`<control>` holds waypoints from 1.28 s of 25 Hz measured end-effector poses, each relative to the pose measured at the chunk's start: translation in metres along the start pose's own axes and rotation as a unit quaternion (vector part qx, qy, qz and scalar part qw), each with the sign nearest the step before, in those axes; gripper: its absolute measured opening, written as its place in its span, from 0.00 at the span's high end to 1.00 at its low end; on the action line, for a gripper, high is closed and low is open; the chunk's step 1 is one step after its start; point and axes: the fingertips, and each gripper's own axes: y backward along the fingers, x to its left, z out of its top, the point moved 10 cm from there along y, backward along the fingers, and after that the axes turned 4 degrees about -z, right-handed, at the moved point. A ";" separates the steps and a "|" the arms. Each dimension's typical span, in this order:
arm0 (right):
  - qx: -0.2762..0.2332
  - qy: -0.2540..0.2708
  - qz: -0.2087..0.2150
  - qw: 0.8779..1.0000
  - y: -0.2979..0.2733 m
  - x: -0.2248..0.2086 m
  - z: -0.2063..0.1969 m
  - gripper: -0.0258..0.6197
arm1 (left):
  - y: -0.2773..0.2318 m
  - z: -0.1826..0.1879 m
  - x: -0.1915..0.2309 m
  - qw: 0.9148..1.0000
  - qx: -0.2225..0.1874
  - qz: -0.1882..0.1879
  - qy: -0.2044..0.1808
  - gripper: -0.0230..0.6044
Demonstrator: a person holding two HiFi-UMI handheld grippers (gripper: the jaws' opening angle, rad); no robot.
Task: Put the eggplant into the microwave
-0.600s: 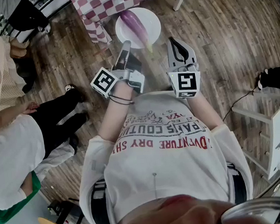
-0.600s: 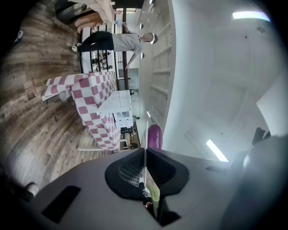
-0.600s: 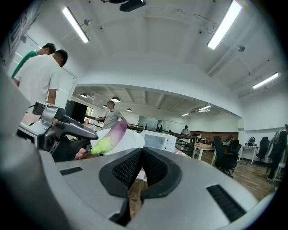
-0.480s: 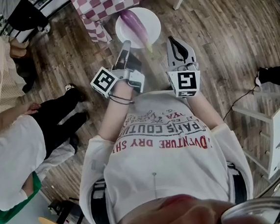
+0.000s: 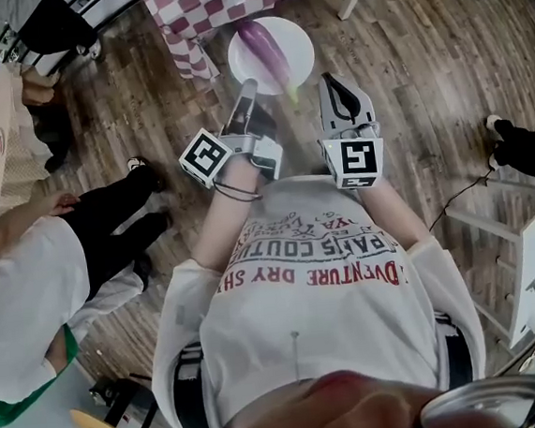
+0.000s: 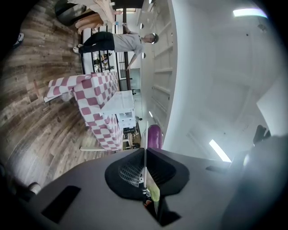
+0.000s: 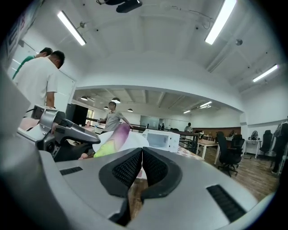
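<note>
A purple eggplant (image 5: pixel 267 50) with a green stem lies on a white plate (image 5: pixel 296 44) held out over the floor. My left gripper (image 5: pixel 249 88) is shut on the plate's near rim; in the left gripper view the thin rim runs between the closed jaws (image 6: pixel 145 150), with the eggplant (image 6: pixel 155 136) beyond. My right gripper (image 5: pixel 330 82) hangs just right of the plate, shut with nothing in it. In the right gripper view the eggplant (image 7: pixel 116 136) and plate (image 7: pixel 135 140) sit left of the white microwave (image 7: pixel 161 139), which stands on a checkered table.
The red-and-white checkered table (image 5: pixel 193 7) stands just beyond the plate, over a wooden floor (image 5: pixel 405 73). A person in a white shirt (image 5: pixel 21 298) stands at the left. A white shelf unit (image 5: pixel 534 248) is at the right, and office chairs (image 7: pixel 229 150) show far right.
The plate with the eggplant and the left gripper have shifted slightly forward toward the checkered table. The right gripper has barely moved.
</note>
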 end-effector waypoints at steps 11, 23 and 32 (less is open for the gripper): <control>0.021 -0.027 0.004 0.999 -0.031 -0.033 -0.021 0.92 | -0.028 -0.008 0.017 1.000 -0.014 0.016 0.017 0.91; 0.027 -0.055 0.060 0.996 -0.117 -0.156 -0.038 0.92 | -0.135 -0.042 0.035 0.996 -0.073 0.049 0.002 0.91; 0.030 -0.044 0.110 0.992 -0.185 -0.269 -0.046 0.92 | -0.246 -0.083 0.046 0.991 -0.128 0.043 0.002 0.91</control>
